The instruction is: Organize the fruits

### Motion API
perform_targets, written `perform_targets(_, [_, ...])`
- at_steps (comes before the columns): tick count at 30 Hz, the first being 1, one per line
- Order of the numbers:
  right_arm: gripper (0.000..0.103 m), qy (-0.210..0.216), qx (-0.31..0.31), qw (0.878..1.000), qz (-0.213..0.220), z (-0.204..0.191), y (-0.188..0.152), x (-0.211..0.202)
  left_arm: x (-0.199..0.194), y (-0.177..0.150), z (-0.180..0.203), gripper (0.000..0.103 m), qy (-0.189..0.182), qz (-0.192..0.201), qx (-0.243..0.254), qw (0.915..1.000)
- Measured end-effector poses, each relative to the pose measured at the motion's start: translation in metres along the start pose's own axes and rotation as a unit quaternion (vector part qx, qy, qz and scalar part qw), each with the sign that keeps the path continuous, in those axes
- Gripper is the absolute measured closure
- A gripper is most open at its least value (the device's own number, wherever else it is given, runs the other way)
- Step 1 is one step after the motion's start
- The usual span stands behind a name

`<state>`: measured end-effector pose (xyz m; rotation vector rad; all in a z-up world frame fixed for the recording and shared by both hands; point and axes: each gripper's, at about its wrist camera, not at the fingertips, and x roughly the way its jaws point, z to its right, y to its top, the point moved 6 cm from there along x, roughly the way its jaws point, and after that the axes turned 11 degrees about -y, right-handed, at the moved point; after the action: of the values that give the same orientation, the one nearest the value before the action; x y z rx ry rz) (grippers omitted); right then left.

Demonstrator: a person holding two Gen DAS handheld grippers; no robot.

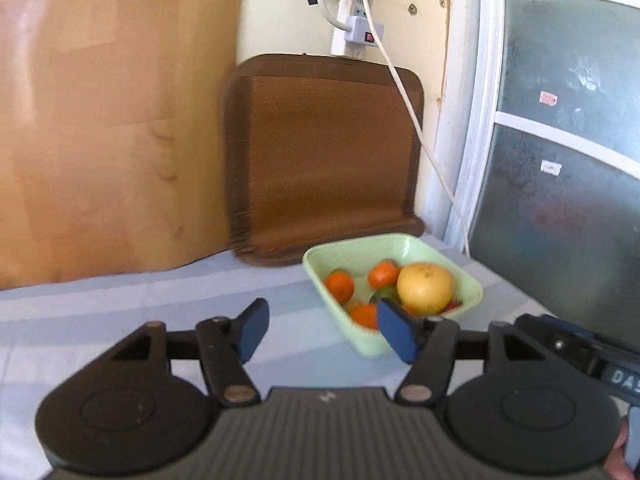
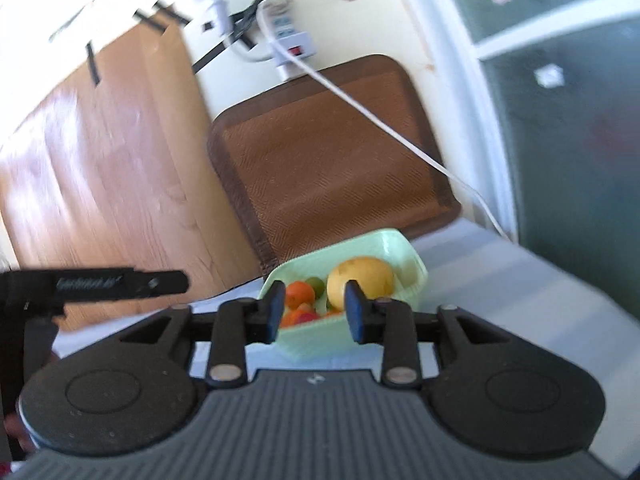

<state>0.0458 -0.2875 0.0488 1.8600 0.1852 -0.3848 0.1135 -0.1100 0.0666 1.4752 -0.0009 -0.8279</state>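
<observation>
A pale green dish point(image 1: 316, 258) point(image 2: 402, 246) sits on the blue-striped cloth and holds several fruits. Among them are a big yellow fruit point(image 1: 426, 286) point(image 2: 366, 278), small oranges point(image 1: 340, 285) point(image 2: 299, 293) and a green fruit point(image 2: 316, 284). My left gripper point(image 1: 322, 334) hangs open above the cloth, just left of and in front of the dish, with nothing between its blue pads. My right gripper point(image 2: 316, 312) stands open in front of the dish, with only air between its pads. The pictures are blurred.
A brown woven mat point(image 1: 324, 152) point(image 2: 332, 152) leans against the wall behind the dish. A wooden board point(image 1: 112, 120) stands to the left. A white cable point(image 1: 404, 92) runs down from a power strip point(image 1: 352, 28). A frosted glass door point(image 1: 568, 140) closes off the right.
</observation>
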Motion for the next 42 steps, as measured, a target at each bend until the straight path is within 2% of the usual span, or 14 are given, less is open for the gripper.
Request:
perform_targets(1, [0.052,-0.002,0.008,1.0,-0.002,0.0,-0.004,-0.01,-0.008,-0.004,0.003,0.035,0.004,0.0,0.0,1.0])
perform_targets(3, [0.05,0.007,0.014,1.0,-0.011,-0.005,-0.013,-0.026,-0.024,-0.013,0.009,0.01,0.016,0.008,0.003,0.9998])
perform_targets(4, [0.05,0.013,0.019,1.0,-0.016,-0.008,-0.017,-0.032,-0.032,-0.016,0.012,0.003,0.027,0.012,0.006,0.9995])
perform_targets(5, [0.047,0.019,0.023,0.999,-0.021,-0.011,-0.019,-0.038,-0.04,-0.019,0.014,0.0,0.038,0.019,0.009,0.9991])
perform_targets(9, [0.043,0.039,0.034,0.998,-0.029,-0.025,-0.023,-0.058,-0.064,-0.028,0.02,0.0,0.052,0.026,0.012,0.9982])
perform_targets(13, [0.041,0.046,0.037,0.998,-0.018,-0.035,-0.02,-0.075,-0.081,-0.035,0.021,0.0,0.075,0.032,0.015,0.9965])
perform_targets(18, [0.041,0.048,0.031,0.998,-0.011,-0.042,-0.02,-0.089,-0.087,-0.044,0.017,0.0,0.08,0.013,-0.006,0.9967])
perform_targets(26, [0.04,0.048,0.024,0.998,-0.013,-0.044,-0.023,-0.091,-0.093,-0.055,0.008,0.0,0.082,0.008,-0.021,0.9964])
perform_targets(29, [0.034,0.048,0.027,0.998,-0.017,-0.042,-0.023,-0.088,-0.097,-0.057,0.006,0.0,0.079,0.022,-0.024,0.9964])
perform_targets(32, [0.034,0.049,0.025,0.998,-0.019,-0.041,-0.026,-0.087,-0.1,-0.058,0.003,0.0,0.075,0.03,-0.032,0.9962])
perform_targets(42, [0.033,0.032,0.012,0.999,-0.011,-0.042,-0.031,-0.084,-0.094,-0.061,-0.001,0.0,0.115,0.029,-0.02,0.9927])
